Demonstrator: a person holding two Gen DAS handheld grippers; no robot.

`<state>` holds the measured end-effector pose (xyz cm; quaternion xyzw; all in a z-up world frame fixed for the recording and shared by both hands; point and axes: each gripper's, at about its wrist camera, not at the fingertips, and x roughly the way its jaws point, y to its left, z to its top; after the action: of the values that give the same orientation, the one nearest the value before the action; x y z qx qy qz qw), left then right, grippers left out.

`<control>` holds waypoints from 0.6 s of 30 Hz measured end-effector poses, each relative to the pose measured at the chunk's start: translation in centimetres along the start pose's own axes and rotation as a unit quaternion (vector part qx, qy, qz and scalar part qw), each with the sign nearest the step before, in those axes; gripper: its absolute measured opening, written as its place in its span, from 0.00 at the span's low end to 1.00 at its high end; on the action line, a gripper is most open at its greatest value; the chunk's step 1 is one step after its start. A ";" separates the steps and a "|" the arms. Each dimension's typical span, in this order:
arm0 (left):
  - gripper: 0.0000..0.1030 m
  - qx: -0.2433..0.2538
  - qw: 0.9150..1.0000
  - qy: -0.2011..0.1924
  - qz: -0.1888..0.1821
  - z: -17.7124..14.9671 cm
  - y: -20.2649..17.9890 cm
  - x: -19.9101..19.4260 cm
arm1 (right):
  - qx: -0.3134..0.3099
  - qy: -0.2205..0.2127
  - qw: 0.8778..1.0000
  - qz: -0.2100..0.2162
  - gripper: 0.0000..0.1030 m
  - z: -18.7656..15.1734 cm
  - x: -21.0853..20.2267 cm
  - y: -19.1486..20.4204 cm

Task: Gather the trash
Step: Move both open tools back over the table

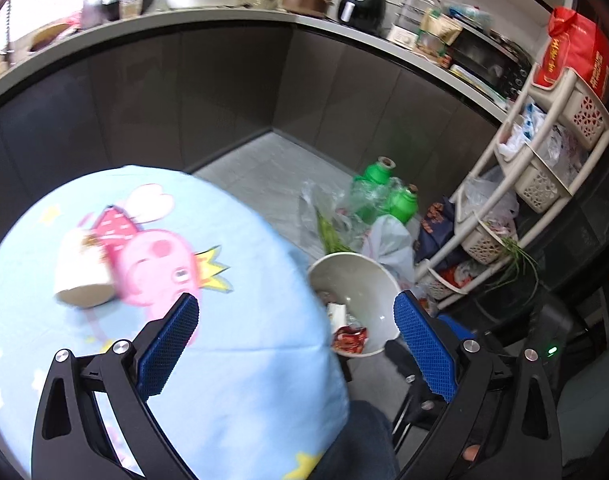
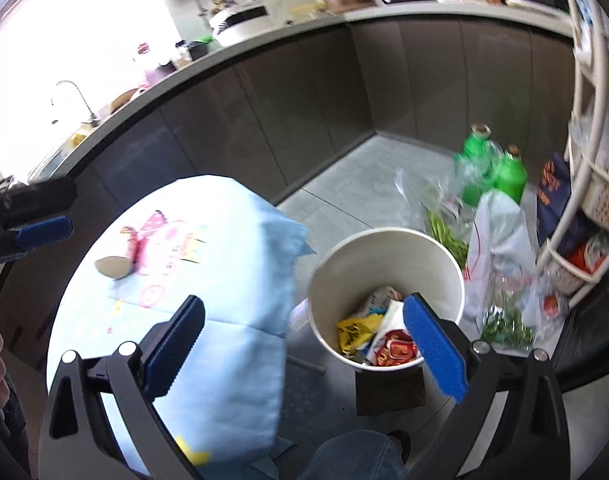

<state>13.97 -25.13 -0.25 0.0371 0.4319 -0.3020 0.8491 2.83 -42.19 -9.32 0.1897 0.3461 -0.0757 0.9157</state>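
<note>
A paper cup (image 1: 84, 268) lies on its side on the round table with the light blue cartoon cloth (image 1: 240, 320); it also shows in the right wrist view (image 2: 114, 266). A white bin (image 2: 384, 296) stands on the floor beside the table, holding several wrappers (image 2: 392, 344); it shows in the left wrist view too (image 1: 356, 304). My left gripper (image 1: 296, 344) is open and empty above the table's right edge, right of the cup. My right gripper (image 2: 304, 344) is open and empty between table and bin. The left gripper's blue pad (image 2: 44, 232) shows at far left.
Green bottles (image 1: 384, 188) and plastic bags (image 1: 388, 240) with greens lie on the floor past the bin. A white basket rack (image 1: 544, 168) stands at right. Dark cabinets under a cluttered counter (image 1: 264, 16) run behind. A person's knee (image 2: 352, 456) is below.
</note>
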 end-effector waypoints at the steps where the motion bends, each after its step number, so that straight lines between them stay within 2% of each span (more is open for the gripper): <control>1: 0.92 -0.004 1.000 -0.003 0.005 -0.4 0.5 -0.9 | -0.007 -0.002 1.000 0.001 0.97 0.2 -0.5 0.8; 7: 0.92 -0.041 0.998 -0.017 0.032 -2.9 4.0 -5.1 | -0.048 -0.006 0.999 0.011 0.97 0.6 -2.5 5.1; 18: 0.92 -0.099 0.993 -0.017 0.066 -7.8 10.2 -9.5 | -0.120 0.005 0.992 0.037 0.97 0.2 -3.4 12.0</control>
<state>9.76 -9.76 0.05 -0.0233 0.4418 -0.2016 0.8738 3.66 -31.26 -3.36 0.0917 0.3496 0.0013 0.9324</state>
